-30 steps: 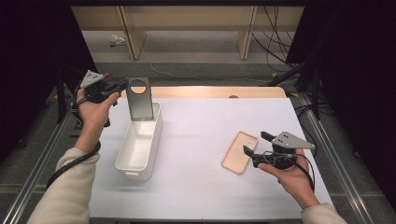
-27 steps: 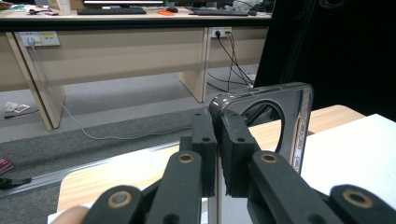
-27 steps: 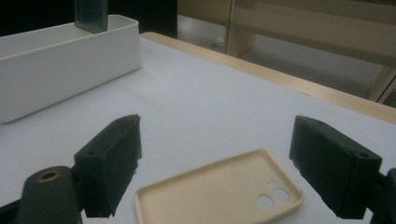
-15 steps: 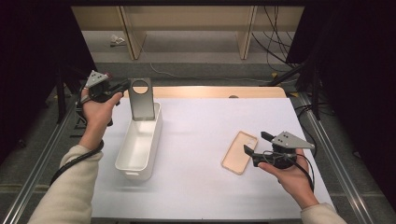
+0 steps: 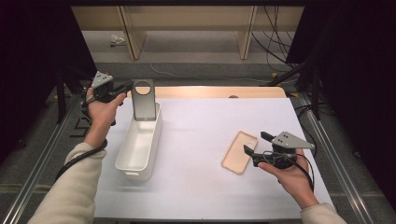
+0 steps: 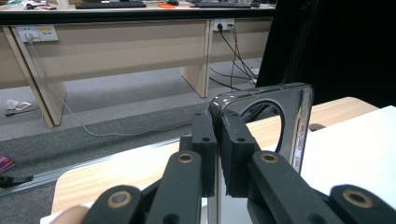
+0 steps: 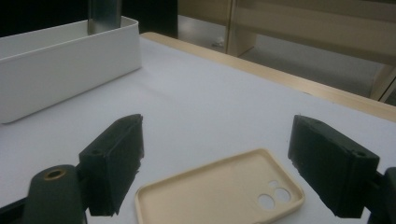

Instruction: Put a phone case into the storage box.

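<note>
The left claw (image 5: 125, 88) is clamped on the upper edge of a dark grey phone case (image 5: 143, 100), pads pinching the thin wall beside its round camera cutout. The case stands upright, its lower end inside the far end of the white bin (image 5: 138, 147), which sits on the left half of the bench (image 5: 205, 135). A grip at the top edge keeps the claw above the bin wall, so the case can apparently be lowered without the jaws fouling the rim. In the left gripper view, the pads (image 6: 235, 154) close fully on the case wall (image 6: 299, 116), with no visible gap.

The right claw (image 5: 254, 147) is spread wide and holds nothing. It rests low, just at the near edge of a beige phone case (image 5: 239, 152), which lies flat on the bench, hollow side up, well apart from the bin. In the right gripper view, the two jaws stand on either side of the beige case (image 7: 219, 193), whose camera holes face the right-hand jaw. The pads are not touching it. This straddling stance suits a pinch across the short width of the case, probably the next pickup.

Judgement: the grey case is about to be released into the bin; the beige case awaits its turn. A flat, thin case offers little edge for purchase, so a slip is possible.
</note>
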Demonstrator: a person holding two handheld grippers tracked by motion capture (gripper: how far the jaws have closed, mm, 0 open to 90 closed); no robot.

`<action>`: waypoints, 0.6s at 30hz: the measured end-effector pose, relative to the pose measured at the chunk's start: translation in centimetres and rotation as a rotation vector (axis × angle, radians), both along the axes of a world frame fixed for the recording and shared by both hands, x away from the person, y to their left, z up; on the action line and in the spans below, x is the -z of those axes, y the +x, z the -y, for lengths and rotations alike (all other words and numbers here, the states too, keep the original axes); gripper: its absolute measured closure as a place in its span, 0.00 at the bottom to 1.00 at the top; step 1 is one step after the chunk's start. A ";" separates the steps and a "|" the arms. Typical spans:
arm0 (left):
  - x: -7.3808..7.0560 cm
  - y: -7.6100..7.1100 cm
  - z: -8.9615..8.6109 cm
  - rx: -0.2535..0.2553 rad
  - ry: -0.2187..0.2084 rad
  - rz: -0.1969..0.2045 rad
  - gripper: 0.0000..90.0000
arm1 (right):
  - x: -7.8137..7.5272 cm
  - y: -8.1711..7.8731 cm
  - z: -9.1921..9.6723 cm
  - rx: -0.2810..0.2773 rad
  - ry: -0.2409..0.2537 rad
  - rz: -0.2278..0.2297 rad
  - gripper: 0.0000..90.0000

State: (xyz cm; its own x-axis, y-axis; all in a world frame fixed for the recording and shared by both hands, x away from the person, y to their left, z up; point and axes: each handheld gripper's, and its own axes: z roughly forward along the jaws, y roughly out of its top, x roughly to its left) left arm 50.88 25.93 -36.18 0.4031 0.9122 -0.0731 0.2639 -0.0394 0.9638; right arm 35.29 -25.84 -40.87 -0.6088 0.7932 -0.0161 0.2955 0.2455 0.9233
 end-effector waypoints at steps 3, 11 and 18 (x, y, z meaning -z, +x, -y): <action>0.3 0.3 0.0 -0.005 -0.004 -0.009 0.94 | 0.0 0.0 0.0 -0.003 -0.004 -0.002 0.21; 1.2 1.1 0.1 -0.015 -0.001 -0.035 0.94 | 0.0 0.0 0.0 -0.002 -0.004 0.004 0.22; 1.8 1.5 0.2 -0.013 0.003 -0.045 0.94 | 0.1 0.1 0.0 -0.007 -0.007 0.000 0.22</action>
